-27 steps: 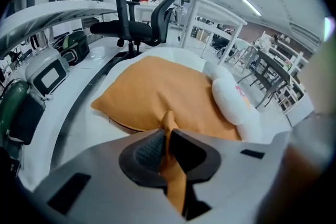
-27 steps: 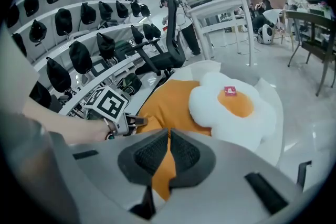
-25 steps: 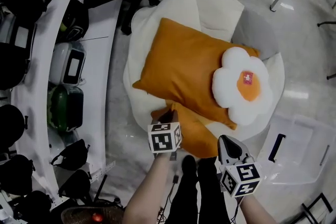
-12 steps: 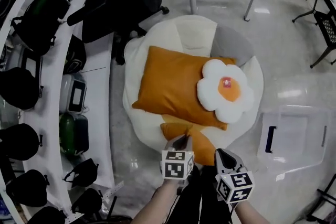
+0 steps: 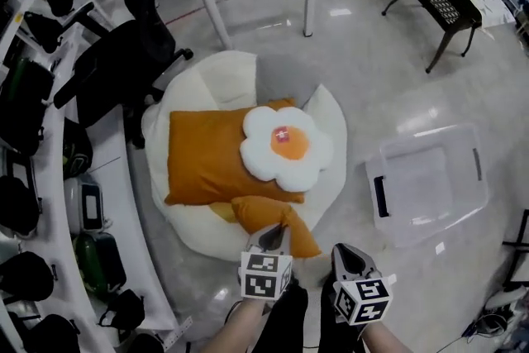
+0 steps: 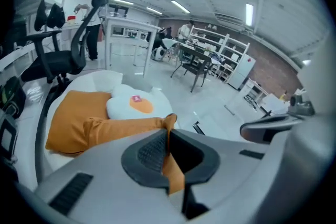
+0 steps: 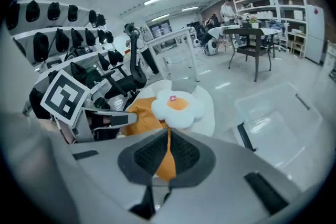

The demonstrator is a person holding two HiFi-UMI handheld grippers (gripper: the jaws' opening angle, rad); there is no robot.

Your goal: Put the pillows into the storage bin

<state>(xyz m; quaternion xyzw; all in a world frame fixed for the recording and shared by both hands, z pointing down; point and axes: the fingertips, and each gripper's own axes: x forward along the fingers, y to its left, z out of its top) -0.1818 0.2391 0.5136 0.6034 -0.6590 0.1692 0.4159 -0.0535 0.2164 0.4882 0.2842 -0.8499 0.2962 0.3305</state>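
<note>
The left hand-held gripper (image 5: 276,234) and the right hand-held gripper (image 5: 344,250) are each pressed together on the cloth of the small orange pillow (image 5: 266,215), which is at the near edge of the white beanbag (image 5: 216,83). Farther back on the beanbag lies a big orange pillow (image 5: 202,161) with an egg-shaped pillow (image 5: 285,145) on top of it. The clear storage bin (image 5: 430,182) sits on the floor (image 5: 372,70) to the right, well apart from the pillows.

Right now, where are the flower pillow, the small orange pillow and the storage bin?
flower pillow (image 5: 287,143): head view, its orange centre.
small orange pillow (image 5: 266,215): head view, its middle.
storage bin (image 5: 423,184): head view, its bare bottom.
</note>
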